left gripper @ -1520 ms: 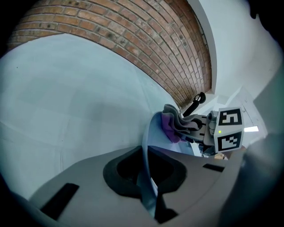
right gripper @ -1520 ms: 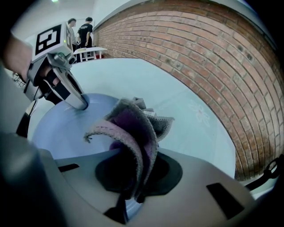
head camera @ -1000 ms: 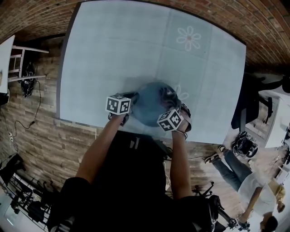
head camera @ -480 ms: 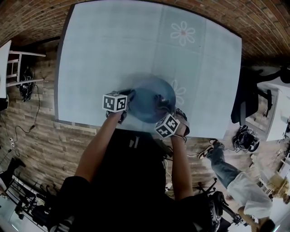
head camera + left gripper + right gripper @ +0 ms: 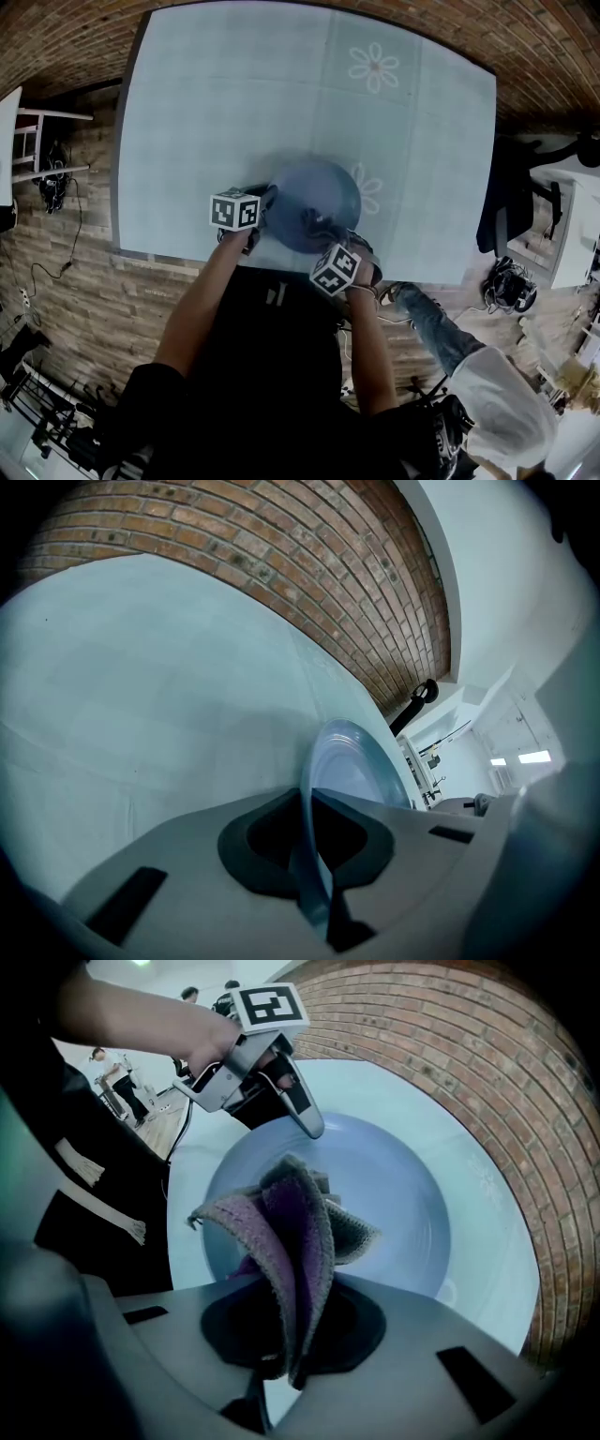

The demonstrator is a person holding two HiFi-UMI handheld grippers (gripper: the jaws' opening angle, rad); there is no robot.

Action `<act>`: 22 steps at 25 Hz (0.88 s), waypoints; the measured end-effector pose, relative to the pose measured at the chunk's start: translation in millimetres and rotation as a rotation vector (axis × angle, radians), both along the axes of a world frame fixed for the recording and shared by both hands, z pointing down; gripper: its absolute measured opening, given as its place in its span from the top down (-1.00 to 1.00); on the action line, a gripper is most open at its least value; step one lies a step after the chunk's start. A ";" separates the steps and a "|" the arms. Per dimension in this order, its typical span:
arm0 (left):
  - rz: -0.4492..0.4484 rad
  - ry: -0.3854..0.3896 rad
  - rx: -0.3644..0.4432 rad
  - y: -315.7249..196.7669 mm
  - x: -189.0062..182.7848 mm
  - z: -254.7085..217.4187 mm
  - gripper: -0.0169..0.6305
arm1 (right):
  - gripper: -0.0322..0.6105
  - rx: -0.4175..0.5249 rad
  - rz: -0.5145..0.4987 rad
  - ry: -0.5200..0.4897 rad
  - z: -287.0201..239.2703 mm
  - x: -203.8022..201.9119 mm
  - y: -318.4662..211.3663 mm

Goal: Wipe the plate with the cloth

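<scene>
A blue plate (image 5: 319, 202) lies near the front edge of the pale blue table (image 5: 234, 94). My left gripper (image 5: 264, 208) is shut on the plate's left rim; in the left gripper view the rim (image 5: 312, 855) runs edge-on between the jaws. My right gripper (image 5: 319, 230) points steeply down over the plate's near half, shut on a bunched grey and purple cloth (image 5: 295, 1232). The cloth hangs onto the plate (image 5: 403, 1194). The left gripper (image 5: 305, 1119) shows at the plate's far rim in the right gripper view.
Flower prints (image 5: 375, 66) mark the tablecloth. The table's front edge (image 5: 187, 258) runs just below the plate. A person in white (image 5: 497, 403) stands at the lower right on the brick floor. A chair (image 5: 37, 141) sits off the table's left side.
My right gripper has carried the cloth leftwards and towards the plate's near side. The left gripper has kept its hold in place. The person in white has moved closer.
</scene>
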State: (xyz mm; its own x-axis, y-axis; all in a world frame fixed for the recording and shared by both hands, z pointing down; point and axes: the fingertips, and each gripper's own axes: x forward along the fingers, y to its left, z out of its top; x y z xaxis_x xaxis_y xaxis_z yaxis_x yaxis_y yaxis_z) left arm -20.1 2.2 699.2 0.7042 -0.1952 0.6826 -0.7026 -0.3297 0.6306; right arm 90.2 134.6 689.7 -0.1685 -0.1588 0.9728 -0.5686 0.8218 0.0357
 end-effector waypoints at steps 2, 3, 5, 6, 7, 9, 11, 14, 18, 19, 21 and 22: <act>0.000 0.001 -0.002 -0.2 0.1 0.1 0.81 | 0.71 -0.008 -0.030 -0.013 0.5 -10.3 5.3; 0.000 0.002 -0.003 -0.3 0.0 0.2 0.81 | 0.71 -0.009 -0.047 -0.018 1.3 -15.8 7.6; -0.001 0.004 -0.004 -0.8 0.2 0.2 0.81 | 0.71 0.000 -0.088 -0.018 2.4 -25.8 9.5; -0.001 0.004 -0.005 -1.0 0.4 0.2 0.81 | 0.71 0.008 -0.110 -0.018 2.5 -30.7 9.3; -0.001 0.004 -0.005 -1.1 0.7 0.2 0.81 | 0.71 0.014 -0.131 -0.018 2.5 -35.6 9.0; -0.001 0.004 -0.006 -1.2 0.9 0.2 0.81 | 0.71 0.027 -0.178 -0.009 1.7 -44.4 7.8; 0.001 0.003 -0.006 -1.3 0.8 -0.2 0.81 | 0.71 0.052 -0.241 0.022 -0.8 -51.6 4.1; -0.002 0.006 -0.008 -1.3 0.9 -0.8 0.81 | 0.71 0.083 -0.296 0.044 -0.2 -63.0 -0.6; -0.018 0.012 -0.020 -1.8 1.3 0.0 0.81 | 0.71 0.094 -0.307 0.049 1.3 -72.3 -7.7; -0.018 0.012 -0.019 -2.1 0.9 0.0 0.81 | 0.71 0.094 -0.302 0.046 1.6 -74.4 -9.5; -0.017 0.015 -0.021 -2.4 -0.1 0.4 0.81 | 0.71 0.097 -0.290 0.036 1.8 -78.9 -13.5; -0.016 0.018 -0.024 -2.4 -0.4 0.5 0.81 | 0.71 0.101 -0.282 0.030 1.8 -80.7 -15.4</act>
